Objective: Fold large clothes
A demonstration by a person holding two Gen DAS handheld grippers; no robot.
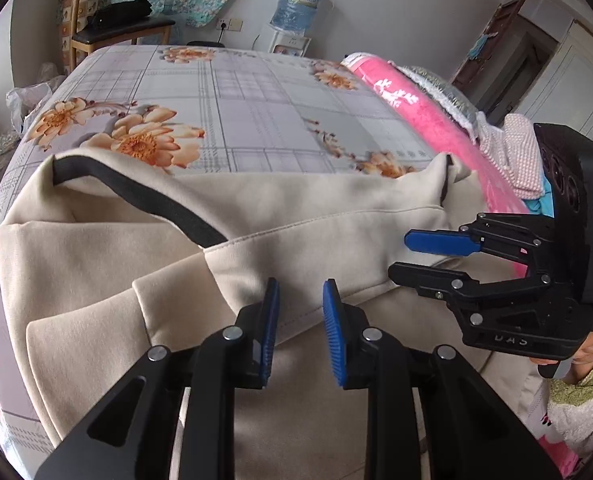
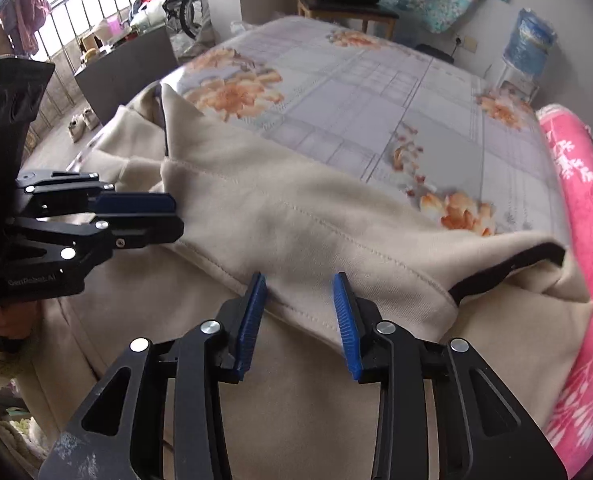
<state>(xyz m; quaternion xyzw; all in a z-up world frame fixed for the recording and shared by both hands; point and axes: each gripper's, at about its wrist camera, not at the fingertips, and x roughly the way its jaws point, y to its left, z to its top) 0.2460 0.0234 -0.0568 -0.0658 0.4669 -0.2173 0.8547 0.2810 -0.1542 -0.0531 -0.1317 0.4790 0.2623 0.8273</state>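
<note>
We find the garment (image 1: 280, 216) spread on the near part of the bed (image 1: 256, 104), the rolled blanket (image 1: 424, 120) along its right edge. Behind the bed stand a chair (image 1: 124, 28) at left and a water dispenser (image 1: 292, 20) at right.

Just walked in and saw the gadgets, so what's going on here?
A person is folding a beige garment on a floral bed with a handheld gripper in each hand. Both the left gripper and the right gripper hover at a folded seam edge, fingers apart, gripping nothing. The fold looks partly done.
</note>
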